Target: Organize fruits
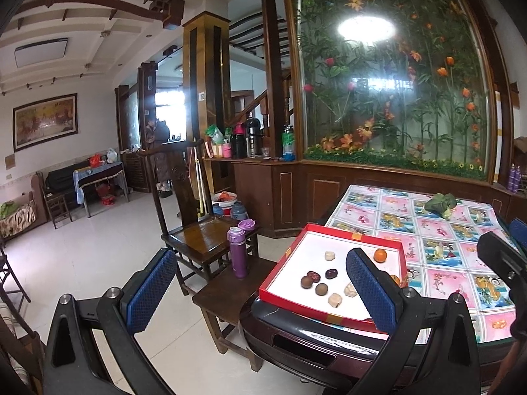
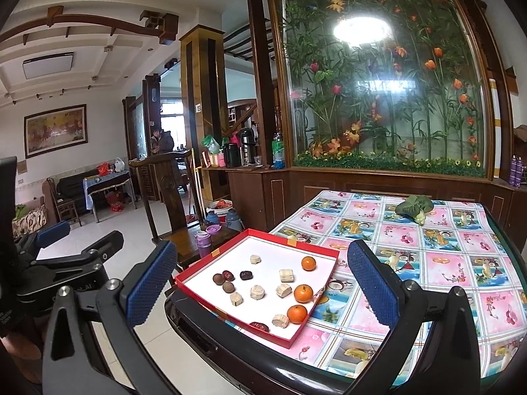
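A shallow red tray (image 2: 273, 250) with a white floor sits on the near left corner of the table. It holds three oranges (image 2: 303, 293), dark red dates (image 2: 245, 275), brown longans (image 2: 218, 278) and several pale chunks (image 2: 286, 275), all scattered. My right gripper (image 2: 262, 284) hovers open in front of the tray, touching nothing. In the left wrist view the tray (image 1: 316, 240) lies ahead and to the right, with one orange (image 1: 380, 255) clear at its far side. My left gripper (image 1: 260, 291) is open and empty near the tray's left corner, and its right finger (image 1: 370, 291) covers part of the tray.
The table (image 2: 428, 263) has a flowered cloth, with a green leafy vegetable (image 2: 414, 206) at its far side. A purple bottle (image 1: 238, 256) stands on a small stool left of the table, beside a wooden chair (image 1: 201, 233). A person (image 2: 161, 141) stands in the far doorway.
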Demonstrator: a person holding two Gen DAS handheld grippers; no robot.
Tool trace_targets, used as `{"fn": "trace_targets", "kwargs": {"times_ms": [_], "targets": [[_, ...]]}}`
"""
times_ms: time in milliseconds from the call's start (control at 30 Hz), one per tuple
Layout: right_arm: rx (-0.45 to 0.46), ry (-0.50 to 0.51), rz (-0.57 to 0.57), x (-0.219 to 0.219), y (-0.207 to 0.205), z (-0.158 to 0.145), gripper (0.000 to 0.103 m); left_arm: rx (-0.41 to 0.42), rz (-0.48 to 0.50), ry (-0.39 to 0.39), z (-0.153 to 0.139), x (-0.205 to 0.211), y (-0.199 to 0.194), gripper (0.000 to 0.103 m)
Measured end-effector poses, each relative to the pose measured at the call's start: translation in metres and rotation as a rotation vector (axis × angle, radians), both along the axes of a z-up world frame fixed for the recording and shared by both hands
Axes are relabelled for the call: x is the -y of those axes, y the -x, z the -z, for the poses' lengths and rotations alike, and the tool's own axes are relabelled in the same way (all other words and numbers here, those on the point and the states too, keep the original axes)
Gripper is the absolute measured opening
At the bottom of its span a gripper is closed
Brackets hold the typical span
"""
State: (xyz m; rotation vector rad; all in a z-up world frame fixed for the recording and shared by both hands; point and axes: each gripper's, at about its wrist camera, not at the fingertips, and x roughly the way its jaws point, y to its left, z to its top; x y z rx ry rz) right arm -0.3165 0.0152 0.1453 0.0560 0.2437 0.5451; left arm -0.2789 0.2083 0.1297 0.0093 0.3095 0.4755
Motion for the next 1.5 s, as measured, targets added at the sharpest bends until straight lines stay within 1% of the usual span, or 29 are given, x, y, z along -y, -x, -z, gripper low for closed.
{"fn": "trace_targets", "kwargs": {"times_ms": [267,567,833,1100,1500], "targets": [[0.031,0.023,-0.003,-0.014,0.008,-0.005,0.103,0.005,0.005,0.012,-0.001,-0.006,0.002,0.103],[-0.040,-0.015,0.006,-0.019,0.000,-0.010,0.103,0.034,-0.015,0.029,-0.006,-0.013,0.007,0.103],[-0.021,0.006,0.005,-0.023,0.001,-0.011,0.103,0.033,-0.035,0.031,-0.001,-0.017,0.004,0.103],[-0.006,0.034,0.017,-0.029,0.003,-0.009,0.103,0.034,-0.045,0.024,0.000,-0.018,0.006,0.103],[-0.032,0.053,0.021,-0.033,-0.003,0.002,0.103,0.037,-0.036,0.034,0.001,-0.021,0.008,0.103]]}}
